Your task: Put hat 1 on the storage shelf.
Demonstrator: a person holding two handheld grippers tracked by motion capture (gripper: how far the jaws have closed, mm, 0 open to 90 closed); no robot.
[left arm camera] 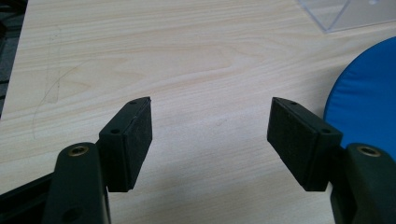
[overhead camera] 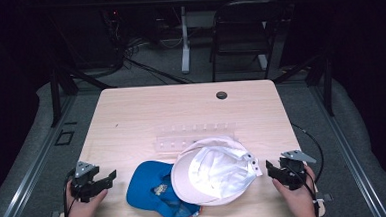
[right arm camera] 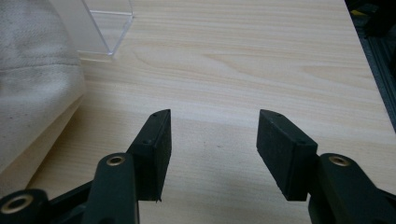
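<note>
Flanking two caps on table (overhead camera: 131, 121): left hand-held gripper (overhead camera: 110, 176) jaws apart, empty, beside blue cap (overhead camera: 147, 188); right hand-held gripper (overhead camera: 270, 166) jaws apart, empty, beside white cap (overhead camera: 212, 170) overlapping blue. Step judged: approach. Next: close on white cap's edge.

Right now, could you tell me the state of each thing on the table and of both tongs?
White cap: lies on the table, overlapping the blue cap's edge, not gripped.
Blue cap: lies flat, partly under the white cap, not gripped.
Clear plastic rack: behind the caps, untouched.
Left tongs: open, nothing between them.
Right tongs: open, nothing between them.
</note>
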